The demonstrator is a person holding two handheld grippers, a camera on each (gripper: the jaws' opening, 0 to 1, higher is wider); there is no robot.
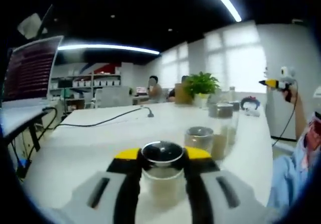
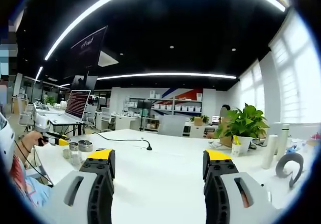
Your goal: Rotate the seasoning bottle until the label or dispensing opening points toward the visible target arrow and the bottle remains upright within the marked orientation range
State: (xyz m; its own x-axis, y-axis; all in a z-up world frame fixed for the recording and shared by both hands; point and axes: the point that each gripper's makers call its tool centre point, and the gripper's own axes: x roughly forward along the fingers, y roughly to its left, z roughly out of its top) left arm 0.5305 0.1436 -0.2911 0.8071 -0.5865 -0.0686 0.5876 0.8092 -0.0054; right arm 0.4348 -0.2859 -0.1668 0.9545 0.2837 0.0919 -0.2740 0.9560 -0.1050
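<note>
At the bottom centre of the left gripper view, the left gripper [image 1: 161,170] has its two black, yellow-tipped jaws closed against the sides of a seasoning bottle [image 1: 161,171], a clear jar with a dark round cap and pale contents, standing upright on the white table [image 1: 90,149]. Just behind it, right of centre, stand two more jars [image 1: 200,139], one short with a metal lid and one taller with pale filling, close together. A black cable [image 1: 105,119] runs across the table from the left toward the middle. At the upper left a laptop [image 1: 30,68] shows a lit screen. Farther back a potted plant [image 1: 200,86] sits at the table's far end. At the right edge a blue sleeve [image 1: 291,174] shows, with the other gripper held up above it, small and blurred.

In the right gripper view, the right gripper [image 2: 158,171] rises from the bottom with its jaws spread wide and nothing between them, over the bare table [image 2: 160,184]. To the left, small jars [image 2: 80,151] stand beside a hand [image 2: 31,140] holding the other gripper; whether it clasps one of them is too small to tell here. The cable [image 2: 130,141] lies mid-table; a plant [image 2: 243,124] and a grey tape holder [image 2: 290,168] sit at the right, with shelves [image 2: 170,106] along the far wall.
</note>
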